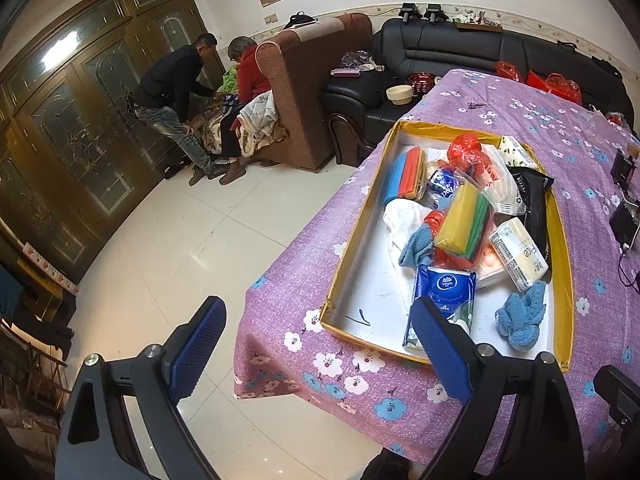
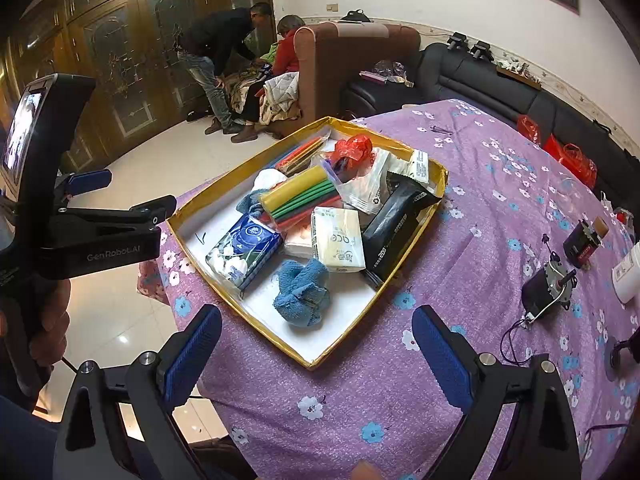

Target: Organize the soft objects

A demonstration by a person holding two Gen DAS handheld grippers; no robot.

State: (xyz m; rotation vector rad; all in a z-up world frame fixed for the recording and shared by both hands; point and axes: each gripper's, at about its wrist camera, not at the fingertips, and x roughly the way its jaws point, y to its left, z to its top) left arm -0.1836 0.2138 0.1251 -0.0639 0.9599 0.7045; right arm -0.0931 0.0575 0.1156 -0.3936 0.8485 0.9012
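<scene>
Both tools spread wide and empty, my right tool (image 2: pixel 316 344) sits nearer the blue cloth (image 2: pixel 302 296), which lies just ahead in the tray (image 2: pixel 340 350), left tool (image 1: pixel 320 336) off the tabletop edge

The tray (image 2: pixel 404 258) looks like card, glossy gold on its rim and matt white inside. At its near end lies a fuzzy blue knitted cloth (image 2: pixel 302 298); beside that, a shiny film-wrapped blue tissue pack (image 2: pixel 244 254). Under the tray, the purple tablecloth (image 2: pixel 360 400) seems a matt woven fabric. Beyond the table, glossy floor tiles (image 1: pixel 160 248).
</scene>
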